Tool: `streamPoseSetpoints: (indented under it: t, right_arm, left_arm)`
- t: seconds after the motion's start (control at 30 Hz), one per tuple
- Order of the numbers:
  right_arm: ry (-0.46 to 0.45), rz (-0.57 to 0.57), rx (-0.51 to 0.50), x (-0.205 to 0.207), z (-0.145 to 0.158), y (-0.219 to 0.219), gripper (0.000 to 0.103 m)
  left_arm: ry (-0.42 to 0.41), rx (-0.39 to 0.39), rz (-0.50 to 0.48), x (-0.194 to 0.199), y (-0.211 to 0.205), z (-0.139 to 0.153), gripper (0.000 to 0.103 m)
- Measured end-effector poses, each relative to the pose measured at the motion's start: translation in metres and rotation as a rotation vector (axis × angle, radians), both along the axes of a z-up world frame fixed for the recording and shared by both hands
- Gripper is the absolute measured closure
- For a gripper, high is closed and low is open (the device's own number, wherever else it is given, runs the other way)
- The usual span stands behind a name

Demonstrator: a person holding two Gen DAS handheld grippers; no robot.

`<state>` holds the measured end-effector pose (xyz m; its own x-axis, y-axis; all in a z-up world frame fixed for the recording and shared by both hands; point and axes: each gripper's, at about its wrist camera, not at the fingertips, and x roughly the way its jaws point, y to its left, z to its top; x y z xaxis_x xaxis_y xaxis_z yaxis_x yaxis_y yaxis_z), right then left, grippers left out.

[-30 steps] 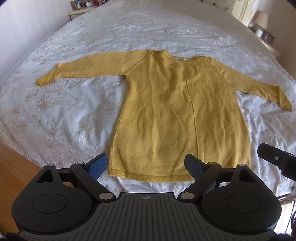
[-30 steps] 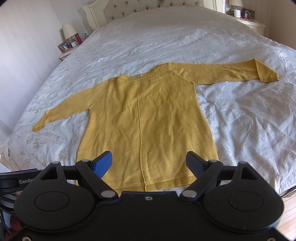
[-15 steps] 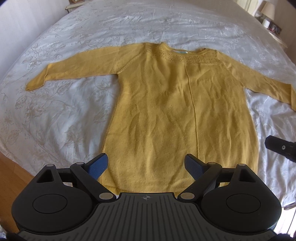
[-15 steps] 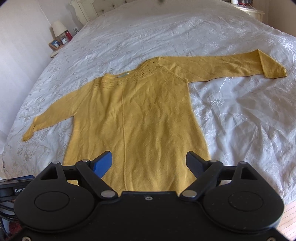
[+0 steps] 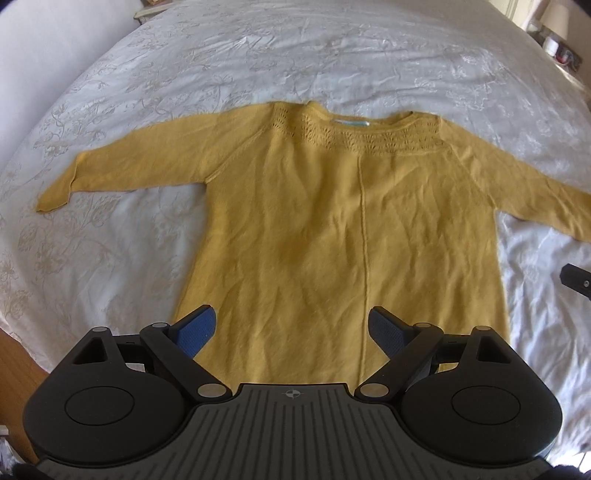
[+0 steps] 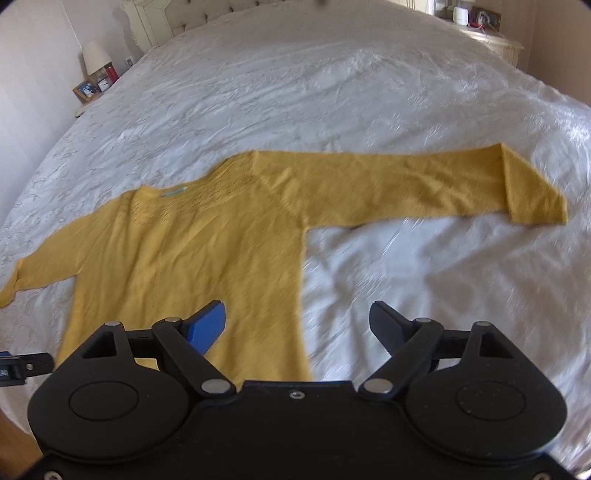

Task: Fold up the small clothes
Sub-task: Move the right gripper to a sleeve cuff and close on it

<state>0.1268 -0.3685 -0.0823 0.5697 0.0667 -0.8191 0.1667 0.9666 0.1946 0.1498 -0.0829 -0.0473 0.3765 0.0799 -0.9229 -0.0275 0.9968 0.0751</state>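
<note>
A mustard-yellow knitted sweater (image 5: 332, 221) lies flat and face up on the bed, neck away from me, both sleeves spread out. My left gripper (image 5: 291, 321) hovers open over the lower body, with nothing between its blue pads. The left sleeve (image 5: 140, 166) reaches out to the left. My right gripper (image 6: 299, 314) hangs above the sweater's (image 6: 184, 258) right side edge. Its jaws are closing slightly but stand wide, and they grip nothing. The right sleeve (image 6: 406, 184) ends in a folded-back cuff (image 6: 532, 192). The hem is hidden under both grippers.
A white floral bedspread (image 5: 110, 258) covers the whole bed. A bedside table with a lamp (image 6: 96, 59) and photo frames stands at the far left, and another table (image 6: 480, 26) at the far right. Wooden floor (image 5: 14, 369) shows at the near left corner.
Both grippers have moved forward over the sweater, so its hem has slipped out of sight beneath them. The right gripper has also shifted right, from the body's middle to its right edge.
</note>
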Motion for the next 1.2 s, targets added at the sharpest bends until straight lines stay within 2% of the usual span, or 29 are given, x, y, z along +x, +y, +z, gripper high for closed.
streamPoseSetpoints:
  t: [0.27, 0.33, 0.4, 0.43, 0.6, 0.83, 1.03, 1.07, 1.1, 1.2]
  right_arm:
    - [0.005, -0.001, -0.086, 0.035, -0.014, -0.075, 0.031]
    - [0.012, -0.009, -0.121, 0.042, -0.018, -0.094, 0.037]
    - [0.025, -0.008, -0.160, 0.050, -0.025, -0.112, 0.047]
    - [0.031, -0.004, -0.177, 0.053, -0.029, -0.120, 0.048]
    - [0.069, 0.015, -0.253, 0.061, -0.046, -0.155, 0.049]
    - [0.084, -0.119, -0.212, 0.075, -0.065, -0.199, 0.049]
    - [0.134, -0.152, -0.245, 0.095, -0.088, -0.210, 0.050]
    - [0.135, -0.147, -0.255, 0.097, -0.089, -0.210, 0.061]
    - [0.137, -0.141, -0.256, 0.097, -0.088, -0.210, 0.078]
    - [0.133, -0.143, -0.180, 0.096, -0.079, -0.214, 0.091]
  left_arm:
    - [0.030, 0.006, 0.007, 0.026, -0.029, -0.004, 0.013]
    - [0.033, 0.008, 0.005, 0.031, -0.035, -0.005, 0.013]
    - [0.037, 0.009, 0.004, 0.036, -0.041, -0.006, 0.013]
    - [0.040, 0.010, 0.004, 0.039, -0.043, -0.007, 0.013]
    - [0.076, 0.020, 0.003, 0.049, -0.052, -0.013, 0.013]
    - [0.100, 0.026, 0.001, 0.056, -0.060, -0.019, 0.013]
    - [0.073, 0.011, -0.010, 0.060, -0.066, -0.016, 0.013]
    - [0.071, 0.010, -0.009, 0.061, -0.066, -0.015, 0.013]
    - [0.070, 0.008, -0.005, 0.061, -0.065, -0.016, 0.013]
    - [0.074, -0.004, 0.012, 0.062, -0.061, -0.018, 0.013]
